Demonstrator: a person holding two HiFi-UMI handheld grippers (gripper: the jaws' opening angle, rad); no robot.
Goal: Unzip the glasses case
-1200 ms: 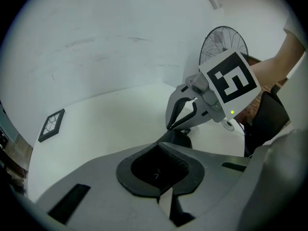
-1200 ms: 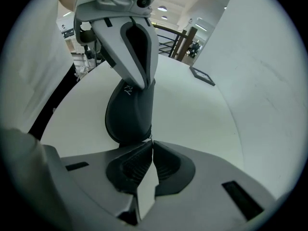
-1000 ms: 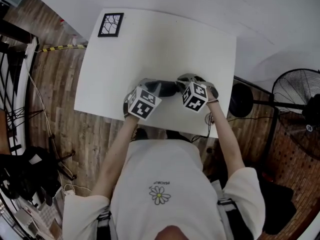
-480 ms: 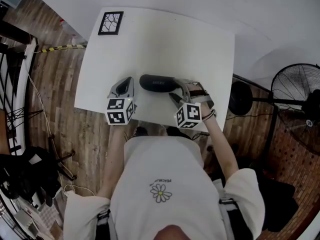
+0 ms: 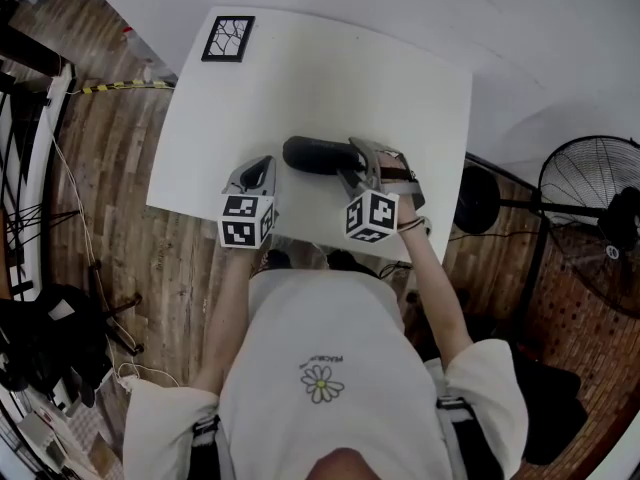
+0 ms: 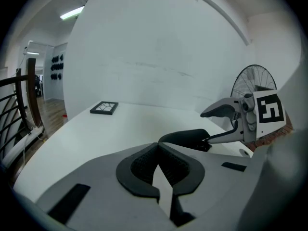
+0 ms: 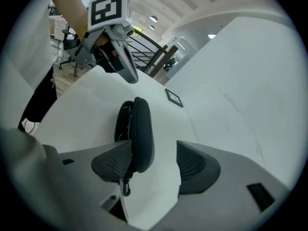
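Fingers [image 6: 138,171] of the left gripper [image 6: 158,146] are pressed together at their tips with nothing between them, and they point across the white desk [image 5: 330,78] toward the glasses case [image 6: 185,137], which lies just beyond them, not touched

Fingers [image 7: 193,170] of the right gripper [image 7: 153,148] are spread apart, with the near end of the dark case [image 7: 139,129] between them. The case rests against one pad, while the other pad stands clear of it. A small zip pull [image 7: 126,189] hangs at that near end, below the pad the case touches, and a pale line of zip teeth runs along one long side of the case; how far it is undone cannot be told

From the head view the case [image 5: 318,155] lies near the desk's front edge between the two grippers, its long side running left to right. The left gripper [image 5: 258,173] is just beside its left end and the right gripper [image 5: 362,163] is at its right end

A black-framed card [image 5: 227,38] lies at the far left corner of the desk, well apart from the case, and a floor fan [image 5: 590,208] stands off to the right
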